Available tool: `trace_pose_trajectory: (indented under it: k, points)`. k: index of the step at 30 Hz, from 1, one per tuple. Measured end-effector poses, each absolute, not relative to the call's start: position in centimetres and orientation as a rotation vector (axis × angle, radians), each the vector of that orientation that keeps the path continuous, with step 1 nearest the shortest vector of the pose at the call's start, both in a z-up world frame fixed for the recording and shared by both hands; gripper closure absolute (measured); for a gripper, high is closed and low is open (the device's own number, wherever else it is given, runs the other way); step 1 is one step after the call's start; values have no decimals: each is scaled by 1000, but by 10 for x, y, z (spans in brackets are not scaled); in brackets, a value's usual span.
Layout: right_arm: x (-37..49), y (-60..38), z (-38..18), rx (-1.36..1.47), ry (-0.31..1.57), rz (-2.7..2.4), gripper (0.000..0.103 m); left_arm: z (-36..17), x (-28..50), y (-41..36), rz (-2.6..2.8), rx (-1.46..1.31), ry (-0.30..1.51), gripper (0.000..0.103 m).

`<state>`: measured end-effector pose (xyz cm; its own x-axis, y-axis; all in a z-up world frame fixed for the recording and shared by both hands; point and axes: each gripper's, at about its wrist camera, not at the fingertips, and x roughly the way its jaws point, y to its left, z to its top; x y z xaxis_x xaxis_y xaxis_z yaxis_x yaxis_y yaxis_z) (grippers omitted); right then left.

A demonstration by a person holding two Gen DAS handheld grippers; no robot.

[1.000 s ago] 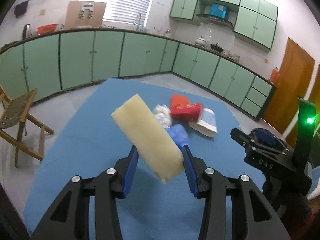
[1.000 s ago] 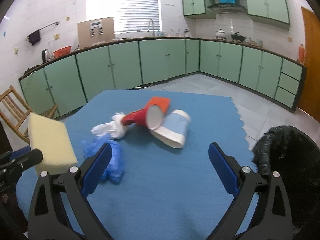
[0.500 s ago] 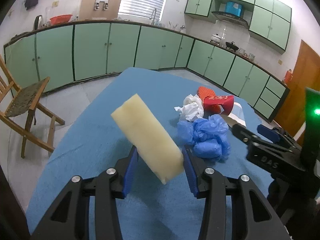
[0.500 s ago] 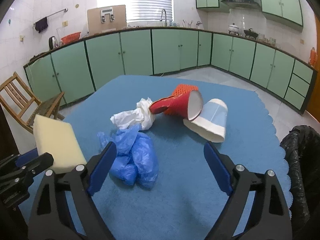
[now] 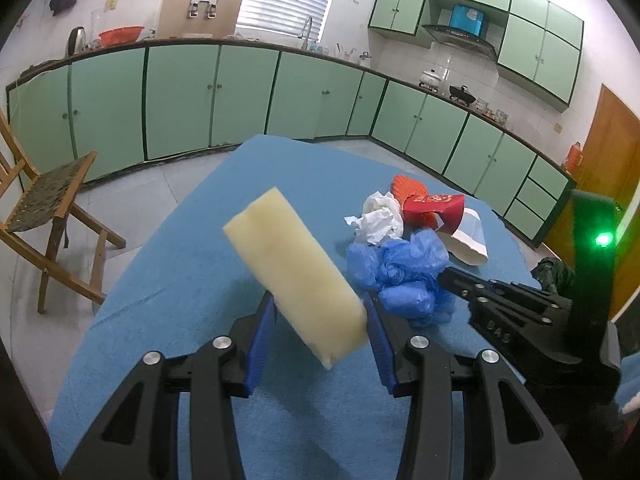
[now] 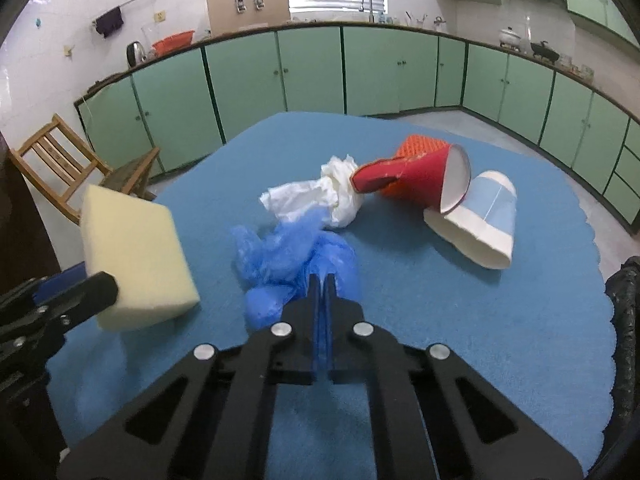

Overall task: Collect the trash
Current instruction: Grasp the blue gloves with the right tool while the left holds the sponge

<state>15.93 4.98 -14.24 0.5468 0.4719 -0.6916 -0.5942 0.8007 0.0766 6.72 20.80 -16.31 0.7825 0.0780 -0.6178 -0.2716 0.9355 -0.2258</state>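
Left tongs (image 5: 320,332) held yellow sponge (image 5: 296,276) clamped between pads, lifted clear of blue cloth (image 6: 440,320). Right tongs (image 6: 324,284) shut on wad of blue plastic (image 6: 296,252) straight ahead of them; how firm that pinch was, unclear. Wad not yet lifted. Beyond right tongs, untouched: white tissue (image 6: 320,196), red cup (image 6: 416,176) on its side, white-and-blue cup (image 6: 480,224) beside it, orange mesh piece (image 6: 420,146) behind. Black bin bag (image 6: 624,320) at far right of right tongs. No trash seen binned yet; judged early stage.
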Motion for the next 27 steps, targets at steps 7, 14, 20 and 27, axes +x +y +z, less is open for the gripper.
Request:
trace_pose_trajectory:
  k: [7, 14, 20, 27]
  points:
    - [151, 15, -106, -118, 699, 626, 102, -144, 70, 193, 165, -289, 618, 59]
    - [152, -36, -71, -78, 640, 573, 103, -121, 87, 155, 69, -250, 592, 59]
    - [162, -74, -72, -59, 659, 527, 103, -110, 106, 117, -21, -220, 582, 59]
    - [158, -88, -109, -59, 739, 479, 59, -124, 108, 98, -46, -191, 622, 59]
